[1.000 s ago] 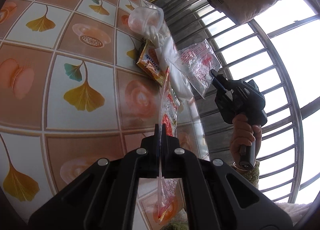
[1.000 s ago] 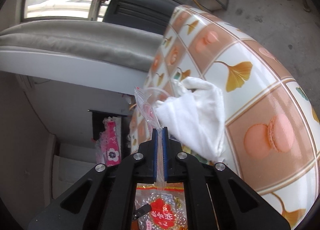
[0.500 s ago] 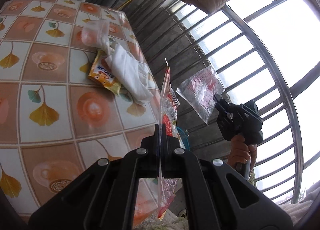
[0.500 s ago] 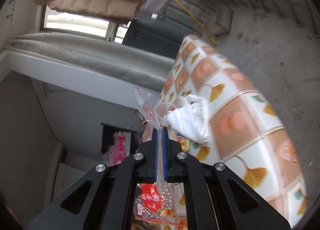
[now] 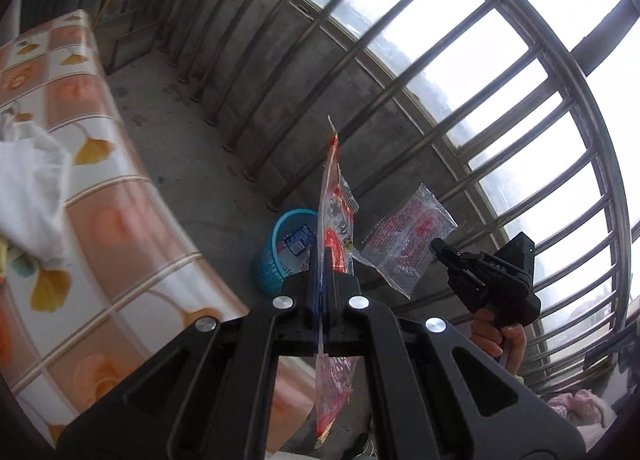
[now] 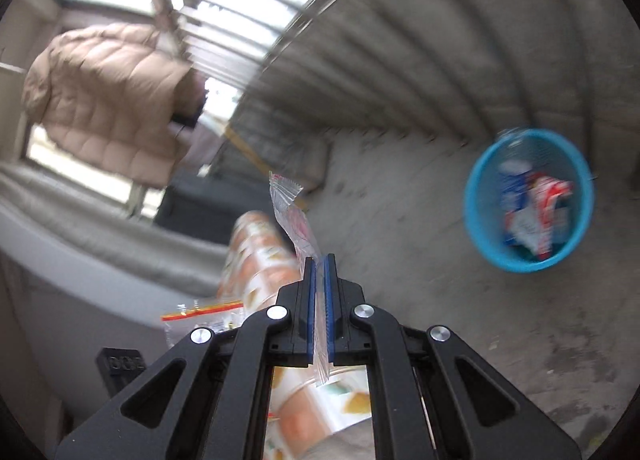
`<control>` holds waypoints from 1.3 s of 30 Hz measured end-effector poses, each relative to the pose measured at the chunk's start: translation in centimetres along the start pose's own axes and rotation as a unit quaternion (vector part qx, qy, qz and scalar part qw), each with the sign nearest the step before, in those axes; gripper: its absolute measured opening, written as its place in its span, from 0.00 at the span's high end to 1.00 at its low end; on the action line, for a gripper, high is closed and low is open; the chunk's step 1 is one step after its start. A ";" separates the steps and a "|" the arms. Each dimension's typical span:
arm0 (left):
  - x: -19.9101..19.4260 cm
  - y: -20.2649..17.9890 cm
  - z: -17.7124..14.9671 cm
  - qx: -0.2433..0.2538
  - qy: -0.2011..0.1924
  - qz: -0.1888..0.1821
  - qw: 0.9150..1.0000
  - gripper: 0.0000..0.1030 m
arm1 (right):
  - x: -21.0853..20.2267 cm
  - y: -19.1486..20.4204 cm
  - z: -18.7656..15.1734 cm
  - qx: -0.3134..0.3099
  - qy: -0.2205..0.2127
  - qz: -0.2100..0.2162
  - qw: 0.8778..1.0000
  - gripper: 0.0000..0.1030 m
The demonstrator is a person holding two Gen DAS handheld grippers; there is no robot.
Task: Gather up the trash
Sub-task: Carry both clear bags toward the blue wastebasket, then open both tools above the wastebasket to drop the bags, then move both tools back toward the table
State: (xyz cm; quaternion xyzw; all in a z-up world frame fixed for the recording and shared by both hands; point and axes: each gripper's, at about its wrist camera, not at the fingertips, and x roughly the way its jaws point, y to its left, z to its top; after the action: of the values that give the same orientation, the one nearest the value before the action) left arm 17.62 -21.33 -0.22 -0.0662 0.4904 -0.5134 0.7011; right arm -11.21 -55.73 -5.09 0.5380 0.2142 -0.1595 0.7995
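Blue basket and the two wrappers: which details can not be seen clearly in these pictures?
- Blue basket: contents smeared by motion blur in the right wrist view; the red wrapper and left gripper cover part of it in the left wrist view.
- Clear wrapper: print too small to read.
- White cloth: cut off by the left edge.

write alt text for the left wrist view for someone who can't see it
The left gripper is shut on a red and clear snack wrapper, held over a concrete floor with a blue mesh waste basket just beyond it. To its right, the right gripper pinches a clear printed wrapper before window bars; a patterned tablecloth fills the left.
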 end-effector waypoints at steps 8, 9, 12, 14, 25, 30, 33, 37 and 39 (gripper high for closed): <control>16.3 -4.4 1.4 0.036 0.092 0.045 0.994 1.00 | 0.7 -8.3 1.9 0.051 -0.052 -0.118 0.990 0.96; 18.3 -4.6 1.5 0.037 0.102 0.050 0.993 1.00 | 1.4 -9.2 2.2 0.060 -0.052 -0.126 0.989 0.96; 23.5 -4.9 2.1 0.035 0.127 0.067 0.989 1.00 | 3.3 -11.8 3.3 0.076 -0.052 -0.141 0.986 0.95; 26.4 -5.0 2.6 0.040 0.137 0.084 0.986 1.00 | 4.6 -12.9 4.2 0.080 -0.052 -0.148 0.984 0.95; 34.5 -1.9 4.1 -0.015 0.145 0.111 0.983 0.38 | 12.1 -21.8 5.7 0.132 -0.003 -0.222 0.966 0.50; 32.7 -1.4 5.0 -0.029 0.121 0.101 0.987 0.38 | 10.6 -22.8 5.1 0.143 -0.033 -0.227 0.963 0.42; 30.4 -1.9 5.4 -0.030 0.105 0.085 0.990 0.38 | 9.6 -22.5 4.9 0.145 -0.045 -0.224 0.963 0.42; 25.7 -3.5 6.0 -0.016 0.089 0.064 0.994 0.37 | 8.6 -20.4 5.2 0.111 -0.051 -0.214 0.969 0.42; 22.3 -4.0 5.9 -0.006 0.078 0.059 0.995 0.32 | 9.5 -19.0 5.1 0.075 -0.032 -0.213 0.974 0.42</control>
State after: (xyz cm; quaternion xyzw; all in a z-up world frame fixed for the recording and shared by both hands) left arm 19.28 -43.14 -8.67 -0.0013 0.5496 -0.4722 0.6892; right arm -11.45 -67.76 -23.30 0.5333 0.2856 -0.3591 0.7107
